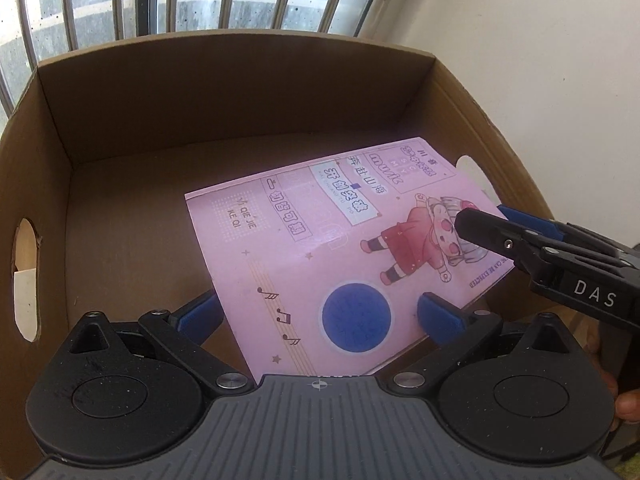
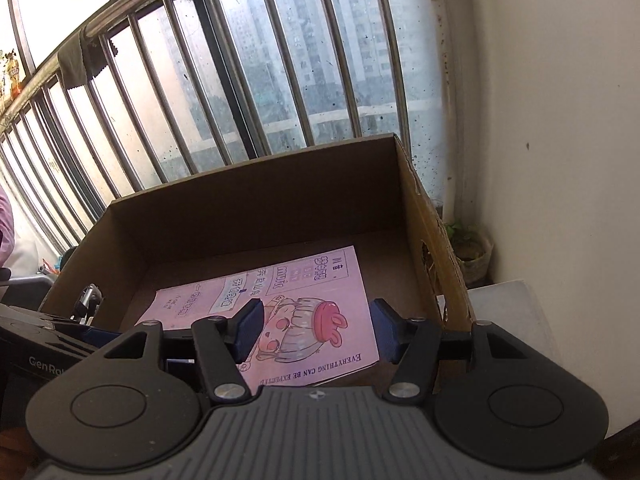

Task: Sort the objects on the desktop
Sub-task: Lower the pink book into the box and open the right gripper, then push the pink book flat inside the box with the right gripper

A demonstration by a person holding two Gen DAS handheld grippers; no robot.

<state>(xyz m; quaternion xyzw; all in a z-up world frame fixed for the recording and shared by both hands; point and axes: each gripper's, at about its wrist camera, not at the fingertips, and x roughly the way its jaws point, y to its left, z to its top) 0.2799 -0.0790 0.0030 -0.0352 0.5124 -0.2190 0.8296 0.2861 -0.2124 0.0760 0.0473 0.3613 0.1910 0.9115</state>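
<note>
Both tools inside the cardboard box, above the pink booklet lying flat on its floor toward the near right. Left gripper spread wide, nothing held; right gripper about half open, straddling the cover, pads clear of it (no grip seen). Likely risks: catching the booklet's near edge on withdrawal and dragging it askew, or knocking the two tools together, crowded as they are at the right wall. Farther in and left, bare box floor, ample room. Beyond the far wall, window bars.
</note>
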